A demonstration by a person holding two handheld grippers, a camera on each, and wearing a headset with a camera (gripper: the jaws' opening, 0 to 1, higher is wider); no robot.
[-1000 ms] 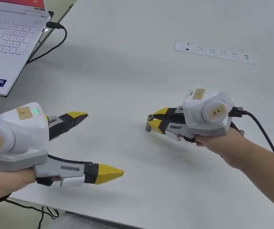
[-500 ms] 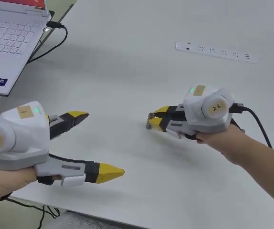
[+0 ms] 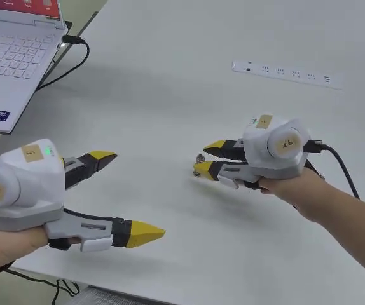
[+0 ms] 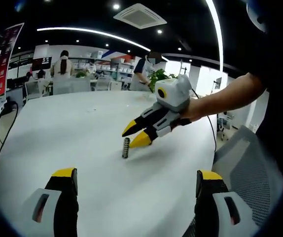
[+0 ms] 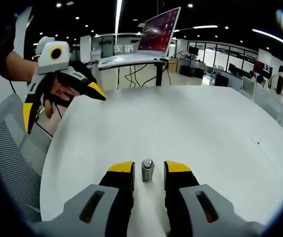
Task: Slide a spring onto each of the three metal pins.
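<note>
The move ahead turns on the little spring (image 5: pixel 147 170) standing upright on the white table (image 3: pixel 170 95), its long axis vertical. In the right gripper view it sits at lower centre of the frame, squarely between the two yellow tips of the right gripper (image 3: pixel 204 158). A sliver of table shows on each side, so the jaws are released and bracket it without pinching. A rounded cap shows at the top of the spring; whether that is a pin's head inside the coil I can't tell.

In the head view the right gripper is right of centre, low over the table and pointing toward the left of the frame. The left gripper (image 3: pixel 133 193) is at lower left, jaws spread wide and holding nothing, well apart from the spring. In its own view the spring stands at mid-frame, far ahead of its tips. So the right hand is much the nearer.

I'd judge a plain closing of those jaws would take the spring across its width. It looks light enough to tip if one tip touches first. A laptop (image 3: pixel 11 44) lies upper left, a power strip (image 3: pixel 287 72) upper right.
</note>
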